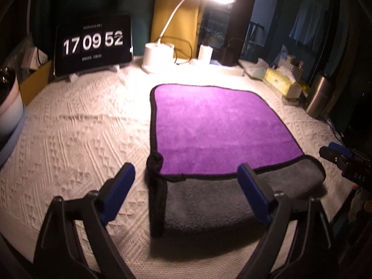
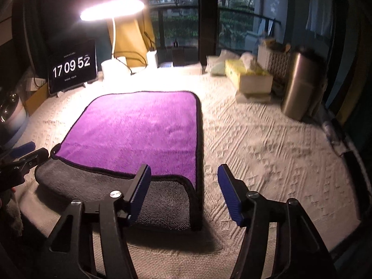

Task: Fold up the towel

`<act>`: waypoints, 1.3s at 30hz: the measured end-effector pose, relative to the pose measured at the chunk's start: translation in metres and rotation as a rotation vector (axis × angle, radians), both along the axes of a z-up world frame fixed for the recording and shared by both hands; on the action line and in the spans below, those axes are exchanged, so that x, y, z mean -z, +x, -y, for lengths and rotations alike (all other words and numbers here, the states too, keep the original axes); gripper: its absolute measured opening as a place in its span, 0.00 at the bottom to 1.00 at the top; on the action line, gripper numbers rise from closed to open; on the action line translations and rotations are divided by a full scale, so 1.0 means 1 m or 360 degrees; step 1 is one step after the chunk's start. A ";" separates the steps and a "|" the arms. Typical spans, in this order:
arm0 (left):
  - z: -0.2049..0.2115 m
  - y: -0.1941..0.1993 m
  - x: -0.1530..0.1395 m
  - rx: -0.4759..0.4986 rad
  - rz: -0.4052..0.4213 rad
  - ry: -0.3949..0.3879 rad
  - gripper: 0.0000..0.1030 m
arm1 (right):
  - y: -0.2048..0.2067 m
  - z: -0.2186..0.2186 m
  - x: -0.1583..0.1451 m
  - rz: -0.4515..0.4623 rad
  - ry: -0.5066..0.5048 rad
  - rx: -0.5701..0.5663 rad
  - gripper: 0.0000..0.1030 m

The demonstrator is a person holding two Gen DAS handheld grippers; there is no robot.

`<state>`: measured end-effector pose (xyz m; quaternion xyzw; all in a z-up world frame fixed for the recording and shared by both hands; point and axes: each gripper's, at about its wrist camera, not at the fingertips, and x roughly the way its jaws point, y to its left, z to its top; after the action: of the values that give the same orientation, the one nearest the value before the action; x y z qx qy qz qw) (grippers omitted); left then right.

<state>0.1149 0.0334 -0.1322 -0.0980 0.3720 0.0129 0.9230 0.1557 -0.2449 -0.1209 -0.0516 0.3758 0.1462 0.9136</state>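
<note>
we see a purple towel (image 1: 216,125) on the bench (image 1: 76,125), near edge folded up grey; both grippers, left (image 1: 186,190) and right (image 2: 183,193), wide apart, jaws empty.

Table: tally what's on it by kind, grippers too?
Towel: 1
Lamp: 1
Clock screen: 1
Tissue box: 1
Steel canister: 1
Grippers, both open, empty: 2, the left gripper and the right gripper
Total: 7
</note>
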 end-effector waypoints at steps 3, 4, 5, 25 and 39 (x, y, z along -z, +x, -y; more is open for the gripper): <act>-0.001 0.001 0.006 -0.0002 -0.0028 -0.0021 0.87 | 0.006 0.003 0.013 -0.0058 -0.0009 0.0003 0.54; -0.001 0.001 0.007 -0.0002 -0.0034 -0.0020 0.85 | 0.007 0.003 0.015 -0.0070 -0.0007 -0.0001 0.53; -0.002 0.002 0.009 0.0000 -0.0046 -0.0022 0.81 | 0.008 0.003 0.018 -0.0086 -0.0004 -0.0006 0.51; -0.005 -0.003 0.022 -0.0044 -0.0123 0.0003 0.09 | 0.012 -0.003 0.041 -0.0155 -0.0044 -0.0077 0.09; -0.002 -0.009 -0.012 -0.0035 0.0062 0.0114 0.08 | 0.003 -0.005 0.004 0.0073 -0.0070 -0.0063 0.05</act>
<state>0.1061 0.0354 -0.1203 -0.0692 0.3520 0.0346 0.9328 0.1587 -0.2394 -0.1249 -0.0826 0.3569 0.1548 0.9175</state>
